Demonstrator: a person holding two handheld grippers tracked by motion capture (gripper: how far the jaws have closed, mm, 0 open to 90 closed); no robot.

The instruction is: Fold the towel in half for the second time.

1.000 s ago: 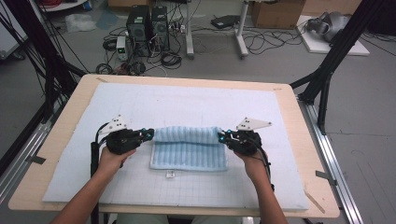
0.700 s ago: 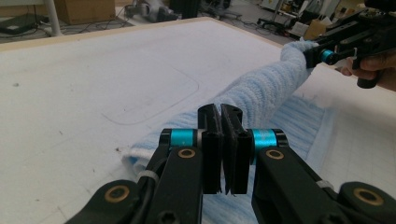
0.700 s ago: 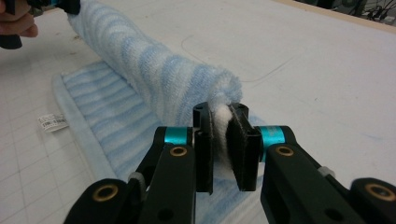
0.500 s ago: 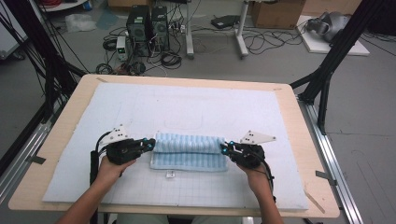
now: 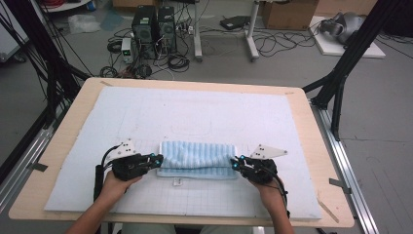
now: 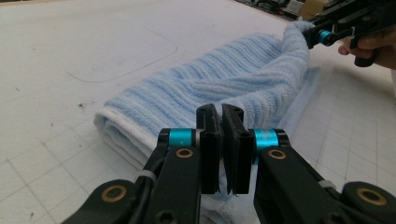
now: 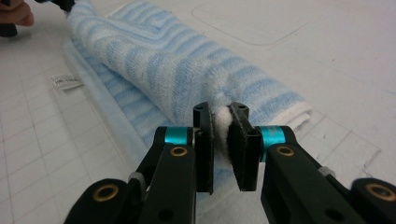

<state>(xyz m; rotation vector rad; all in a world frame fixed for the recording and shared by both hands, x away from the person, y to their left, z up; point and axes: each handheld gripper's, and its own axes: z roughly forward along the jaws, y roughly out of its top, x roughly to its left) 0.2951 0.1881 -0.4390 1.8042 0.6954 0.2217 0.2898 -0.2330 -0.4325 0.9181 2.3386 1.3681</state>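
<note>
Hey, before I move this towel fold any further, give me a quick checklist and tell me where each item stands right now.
1. Right hand-held gripper pinches the towel edge: ok, white terry sits between its pads.
2. Left hand-held gripper has cloth: cannot tell; its jaws have just been opening, a thin gap shows, no cloth seen in it.
3. Both grippers at opposite towel ends: ok.
4. Lower towel layer flat on the mat: ok.
5. Label tag free of the fold: ok.

A light-blue striped towel (image 5: 197,160) lies folded lengthwise on the mat's near side.
</note>
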